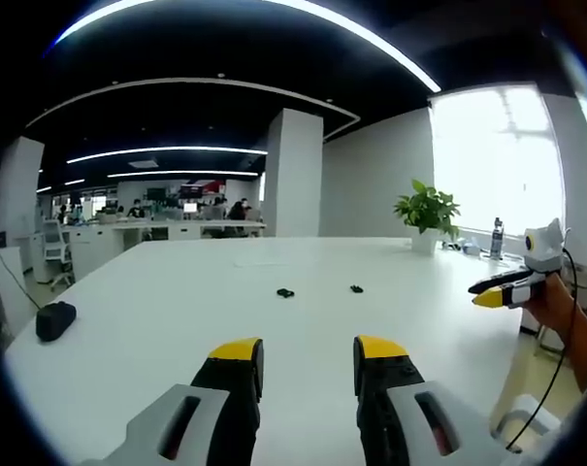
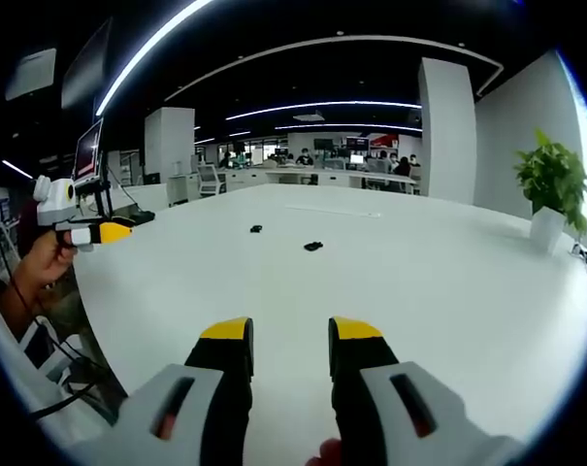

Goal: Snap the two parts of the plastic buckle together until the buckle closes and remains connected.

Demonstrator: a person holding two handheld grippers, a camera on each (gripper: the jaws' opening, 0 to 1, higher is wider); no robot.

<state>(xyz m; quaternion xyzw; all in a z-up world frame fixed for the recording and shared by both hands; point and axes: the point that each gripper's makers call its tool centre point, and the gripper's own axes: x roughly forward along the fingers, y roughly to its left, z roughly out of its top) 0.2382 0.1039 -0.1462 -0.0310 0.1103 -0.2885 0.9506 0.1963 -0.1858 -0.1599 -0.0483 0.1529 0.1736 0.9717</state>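
Two small black buckle parts lie apart on the white table (image 1: 177, 320). In the left gripper view one part (image 1: 285, 292) lies left of the other (image 1: 356, 288), both well ahead of my left gripper (image 1: 309, 361), which stands open and empty. My right gripper (image 1: 502, 289) is held in a hand at the table's right edge. The right gripper view has the parts (image 2: 256, 229) (image 2: 313, 246) far in front of my open, empty right gripper (image 2: 291, 342). The left gripper (image 2: 91, 233) hovers at the table's left edge, also in a hand.
A black object (image 1: 55, 320) lies near the table's left edge. A potted plant (image 1: 427, 209) (image 2: 553, 180) and a bottle (image 1: 496, 238) stand at the far side by the window. Desks and seated people fill the office behind. Cables hang off the table edge.
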